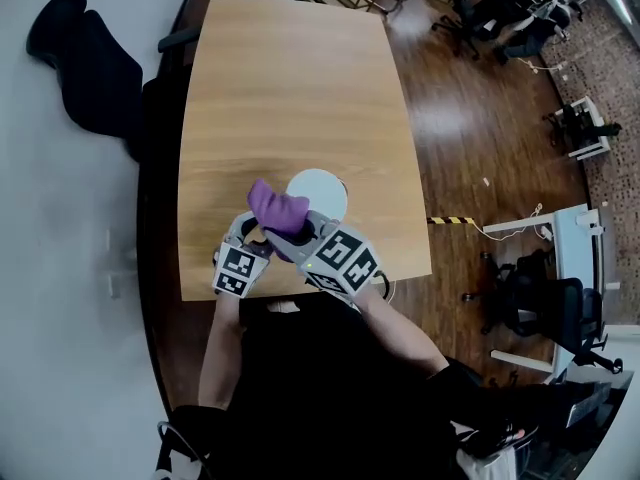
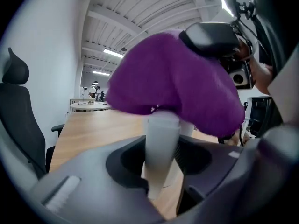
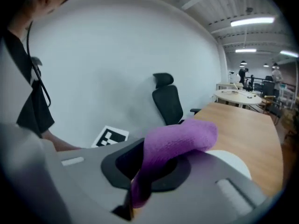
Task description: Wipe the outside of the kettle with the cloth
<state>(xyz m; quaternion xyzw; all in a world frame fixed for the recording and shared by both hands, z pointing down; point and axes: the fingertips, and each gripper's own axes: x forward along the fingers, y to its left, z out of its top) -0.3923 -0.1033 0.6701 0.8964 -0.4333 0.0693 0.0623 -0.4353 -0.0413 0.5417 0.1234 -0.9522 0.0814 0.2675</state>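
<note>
At the near edge of the table (image 1: 290, 88), the left gripper (image 2: 161, 164) has its jaws partly closed round a white upright bar, which I take to be the handle (image 2: 161, 139) of the kettle (image 1: 318, 194), so it seems to be steadying the kettle. Just to its right, the right gripper (image 3: 145, 171) is clamped on a bunched purple cloth (image 1: 276, 206). One end of the cloth is pinched deep between the jaws and the rest bulges out ahead of them. The cloth hangs over the handle at the kettle's near-left side. Whether it actually touches the white shell cannot be told. The kettle stands near the table's near edge, just beyond both grippers, with bare wood stretching far behind it. By my reading the wipe is only being set up or has barely begun. The next move calls for pressing the cloth's loose bulge flat against the outer wall and sweeping it round while the left grip stays firm, so the kettle neither turns nor tips.
</note>
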